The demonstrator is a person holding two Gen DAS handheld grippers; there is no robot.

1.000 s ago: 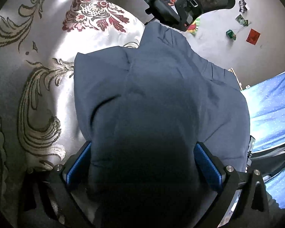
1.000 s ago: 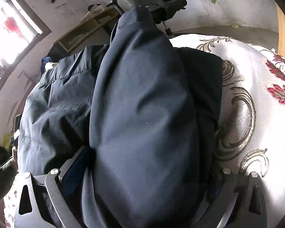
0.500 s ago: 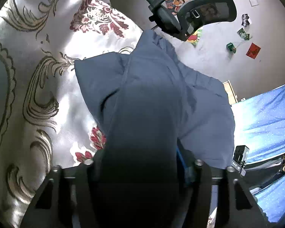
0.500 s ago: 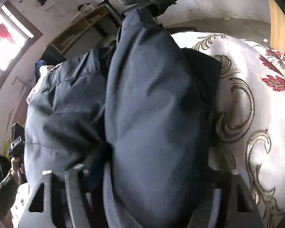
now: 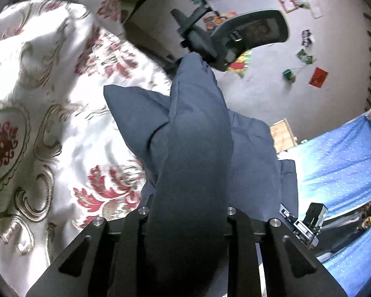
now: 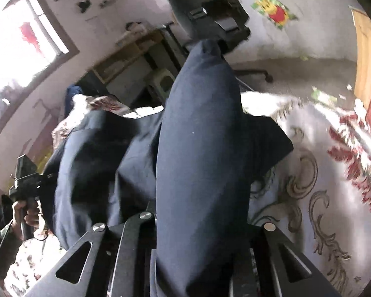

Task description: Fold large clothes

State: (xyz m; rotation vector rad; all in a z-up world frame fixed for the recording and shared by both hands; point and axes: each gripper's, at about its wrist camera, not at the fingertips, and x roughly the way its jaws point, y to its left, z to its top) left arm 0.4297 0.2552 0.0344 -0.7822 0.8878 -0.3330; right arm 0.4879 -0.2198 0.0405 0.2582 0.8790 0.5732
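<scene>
A large dark blue padded garment (image 5: 197, 128) lies on a white bed cover with red and gold flowers (image 5: 61, 123). My left gripper (image 5: 188, 212) has a thick fold of it pinched between its jaws, which are still closing, and the fold is raised off the bed. In the right wrist view the same garment (image 6: 202, 136) bulges up between the jaws of my right gripper (image 6: 200, 220), which are closing on it too. The fabric covers the pads of both grippers. The rest of the garment hangs and drapes towards the bed (image 6: 321, 173).
A black office chair (image 5: 247, 32) stands beyond the bed's far edge, seen also as the chair (image 6: 210, 12) in the right wrist view. A blue dotted sheet (image 5: 338, 153) lies at the right. A hand (image 6: 27, 212) grips a handle at far left. Shelves (image 6: 126, 57) stand by the wall.
Both grippers went from wide open around the garment to pinched on a fold. Both have risen, lifting the fold, so more of the bed cover and room shows.
</scene>
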